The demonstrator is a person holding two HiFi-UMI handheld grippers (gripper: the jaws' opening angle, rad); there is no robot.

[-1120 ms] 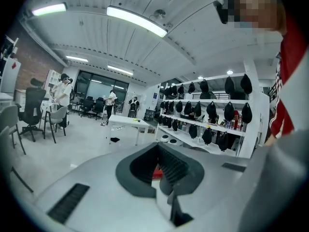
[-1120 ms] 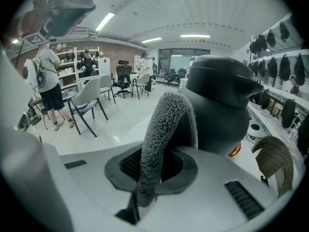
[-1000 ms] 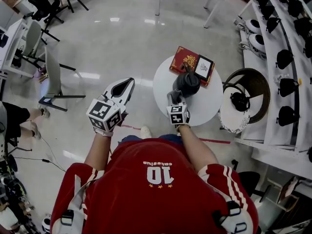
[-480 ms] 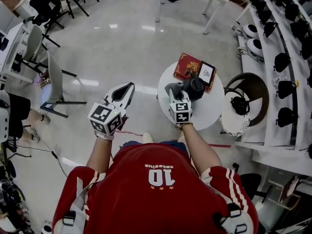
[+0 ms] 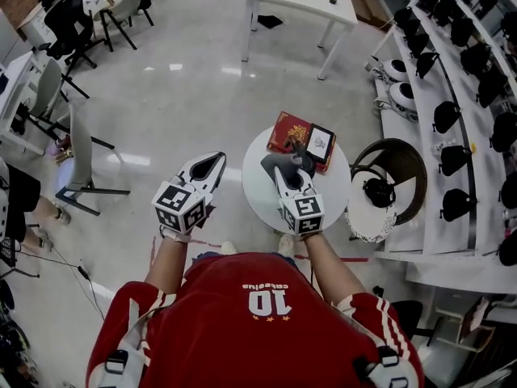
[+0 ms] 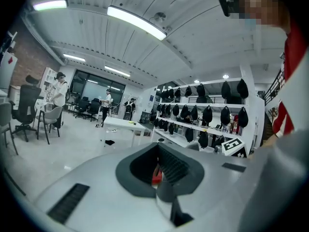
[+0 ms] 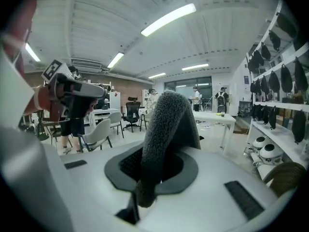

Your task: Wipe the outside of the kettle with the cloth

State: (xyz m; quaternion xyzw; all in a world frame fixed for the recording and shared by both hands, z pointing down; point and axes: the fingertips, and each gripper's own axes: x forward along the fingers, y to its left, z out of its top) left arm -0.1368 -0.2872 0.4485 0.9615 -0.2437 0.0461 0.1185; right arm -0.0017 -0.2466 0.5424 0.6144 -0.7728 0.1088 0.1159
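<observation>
Grey cloth (image 7: pixel 166 124) clamped in right gripper (image 5: pixel 279 172).

Cloth (image 7: pixel 166 129) dark grey; kettle (image 5: pixel 305 161) black; round table (image 5: pixel 257 197) white; book (image 5: pixel 287 129) red, gold ornament; shirt (image 5: pixel 258 338) red, white number.

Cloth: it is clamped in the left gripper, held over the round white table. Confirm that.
Not right. The cloth is clamped in the right gripper, not the left; the right gripper view shows it pinched between those jaws. It is held over the round white table.
</observation>
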